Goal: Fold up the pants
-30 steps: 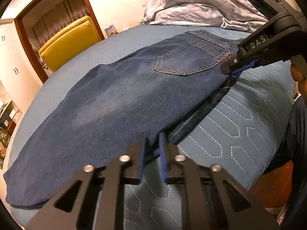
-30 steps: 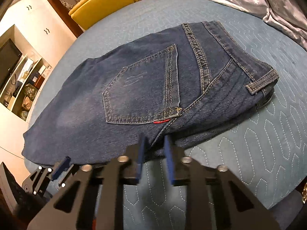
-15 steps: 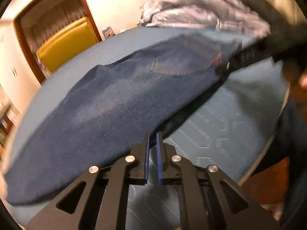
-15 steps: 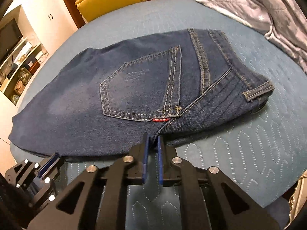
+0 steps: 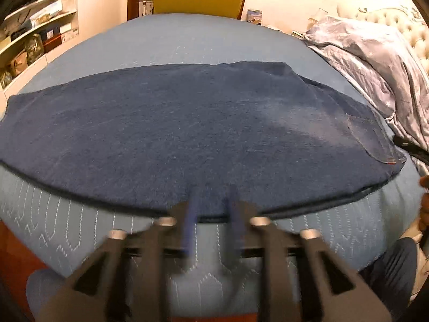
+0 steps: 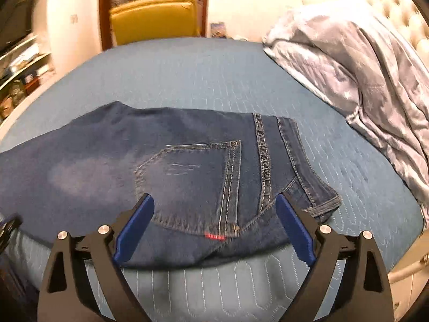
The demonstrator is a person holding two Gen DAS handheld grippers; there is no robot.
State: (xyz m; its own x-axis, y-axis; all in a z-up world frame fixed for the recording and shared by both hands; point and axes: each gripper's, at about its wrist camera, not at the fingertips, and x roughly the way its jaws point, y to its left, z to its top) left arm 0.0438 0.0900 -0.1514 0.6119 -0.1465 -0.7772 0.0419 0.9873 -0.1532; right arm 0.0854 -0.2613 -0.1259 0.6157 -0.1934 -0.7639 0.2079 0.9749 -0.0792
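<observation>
Bedroom w/ a bed (image 6: 214, 86) under a blue quilted cover; a yellow chair (image 6: 155, 18) stands past the far edge, shelves (image 5: 34, 35) off to the left, and a grey star-print duvet (image 6: 362, 80) is bunched at the headboard end on the right.

Pants (image 6: 187, 177): 1 pair of dark jeans, already doubled leg-on-leg, lying flat along the bed's near edge. Long axis runs left-right, parallel to that edge. Waistband & back pocket (image 6: 193, 185) sit at the right end, toward the duvet; hems reach toward the bed's left edge.

Left hand-held gripper (image 5: 211, 212): blurred, jaws part-way apart & opening, blue pads over the near long edge around mid-leg. No cloth looks pinched between them.

Right hand-held gripper (image 6: 214, 225): jaws opening, spread wide, straddling the pocket area at the near edge of the seat, pads not pressing on denim. It holds nothing.

Key relation: pants lie just ahead of & below both grippers, crosswise to the way they point. Right is nearer the waist end, left nearer the leg section. Hem end is well apart from both, though closer to the left one. My guess is the next fold goes end-to-end along the long axis, so one end needs grabbing.

Count: 1 pants, 2 hand-held grippers, 1 bed, 1 duvet, 1 chair.
</observation>
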